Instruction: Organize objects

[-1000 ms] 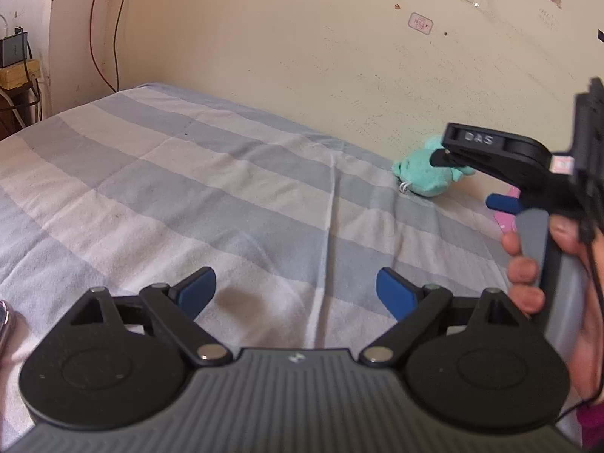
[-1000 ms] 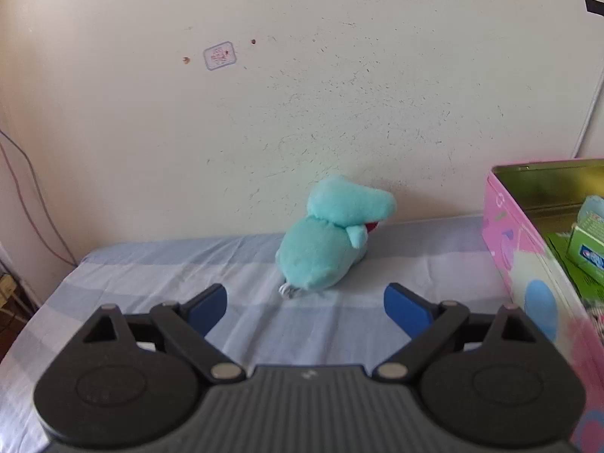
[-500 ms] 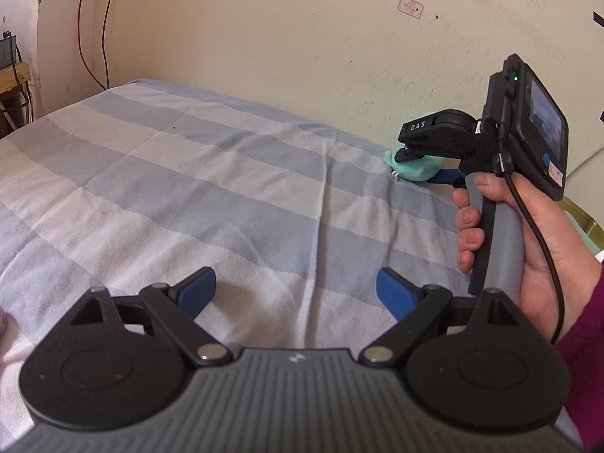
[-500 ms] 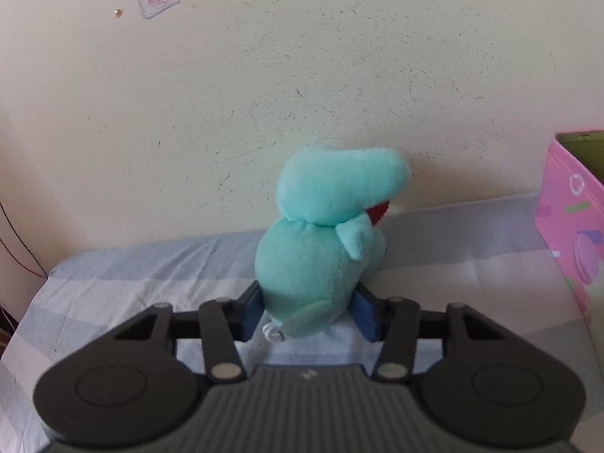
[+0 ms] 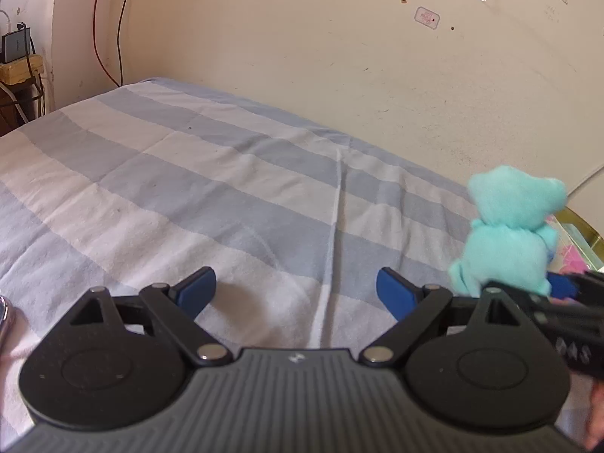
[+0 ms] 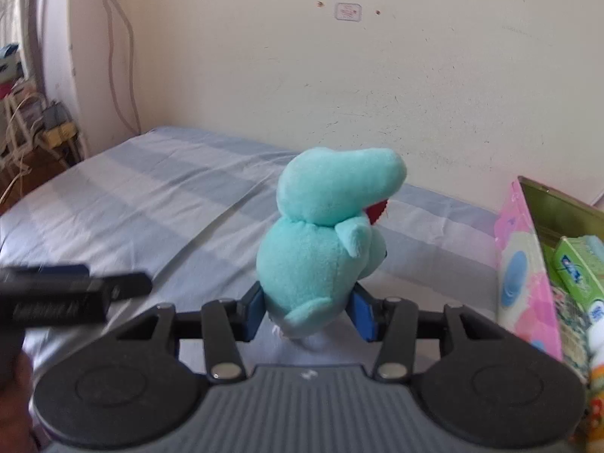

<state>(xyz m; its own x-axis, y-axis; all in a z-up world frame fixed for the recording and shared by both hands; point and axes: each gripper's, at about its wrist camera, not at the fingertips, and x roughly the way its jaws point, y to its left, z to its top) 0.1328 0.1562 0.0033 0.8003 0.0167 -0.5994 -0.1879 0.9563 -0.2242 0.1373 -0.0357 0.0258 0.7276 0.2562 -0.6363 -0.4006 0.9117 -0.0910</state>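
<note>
A turquoise plush toy with a red mouth is clamped at its lower body between the blue pads of my right gripper, lifted above the striped bedsheet. In the left wrist view the same plush toy shows at the right, held by the right gripper. My left gripper is open and empty, low over the sheet. A pink tin box stands open at the right, with a green packet inside.
A cream wall runs along the far side of the bed. Cables and a small shelf with a device are at the far left. The left gripper's body shows at the left of the right wrist view.
My right gripper has lifted the plush toy off the sheet and swung back and to the right toward the pink box. The left gripper stays open in place.
</note>
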